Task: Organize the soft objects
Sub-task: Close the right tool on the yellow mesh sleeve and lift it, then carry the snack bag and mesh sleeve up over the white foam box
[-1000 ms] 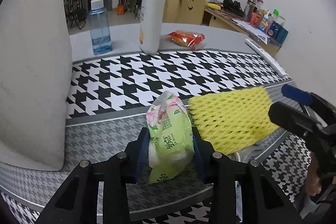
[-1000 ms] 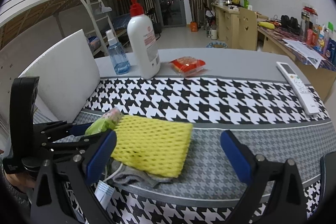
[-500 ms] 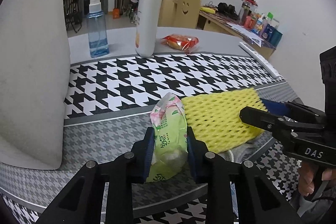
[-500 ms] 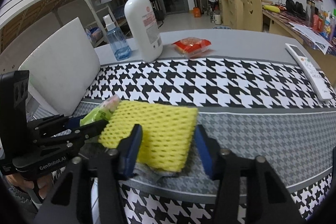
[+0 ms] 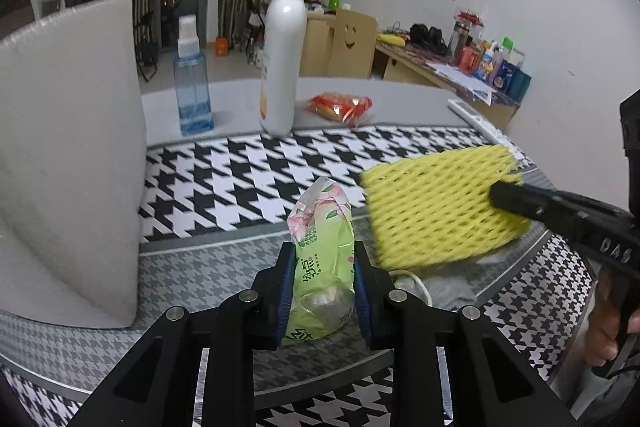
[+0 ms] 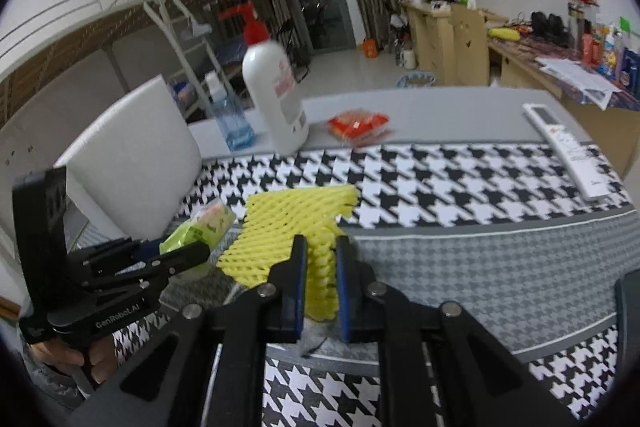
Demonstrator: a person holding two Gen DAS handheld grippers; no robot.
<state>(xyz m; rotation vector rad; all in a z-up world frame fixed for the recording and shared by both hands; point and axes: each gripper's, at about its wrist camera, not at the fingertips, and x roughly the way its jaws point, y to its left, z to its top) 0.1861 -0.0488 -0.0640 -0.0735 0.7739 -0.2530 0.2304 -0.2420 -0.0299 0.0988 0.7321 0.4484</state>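
Green tissue pack (image 5: 323,267) stands upright, pinched between the left claw (image 5: 322,297) pads, just above the table (image 5: 200,263); yellow foam net (image 5: 436,207) hangs to its right. From the right view, the right claw (image 6: 321,285) has just closed, squeezing the net's near edge. Both picked up; next, I'd guess, carry them somewhere together.

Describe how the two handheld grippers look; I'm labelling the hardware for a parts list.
Both are matte black, angular linkage frames with silver pivot pins. The left gripper and right gripper carry flat fingers faced with ribbed blue pads. White lettering marks their sides: "GenRobot.AI" on the left, "DAS" on the right. No sleeves or cables are visible.
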